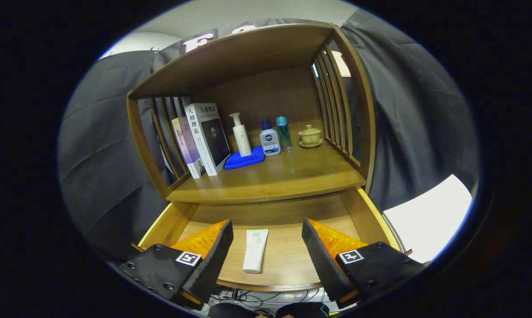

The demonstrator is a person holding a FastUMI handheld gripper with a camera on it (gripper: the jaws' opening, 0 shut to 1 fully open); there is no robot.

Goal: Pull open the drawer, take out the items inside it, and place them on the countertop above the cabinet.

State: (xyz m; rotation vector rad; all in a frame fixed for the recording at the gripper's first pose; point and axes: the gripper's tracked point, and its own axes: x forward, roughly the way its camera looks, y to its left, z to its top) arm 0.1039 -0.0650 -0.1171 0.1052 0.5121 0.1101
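Observation:
The wooden drawer under the cabinet stands pulled out. On its floor lies a white tube with a green end, lengthwise, cap toward me. My gripper hovers over the drawer, open, with the tube between the fingers but touching neither. The countertop above the drawer is bare along its front half.
At the back of the countertop stand two books, a white pump bottle on a blue cloth, a blue-capped bottle, a slim teal bottle and a lidded cup on a saucer. Slatted side rails and a top shelf enclose the space.

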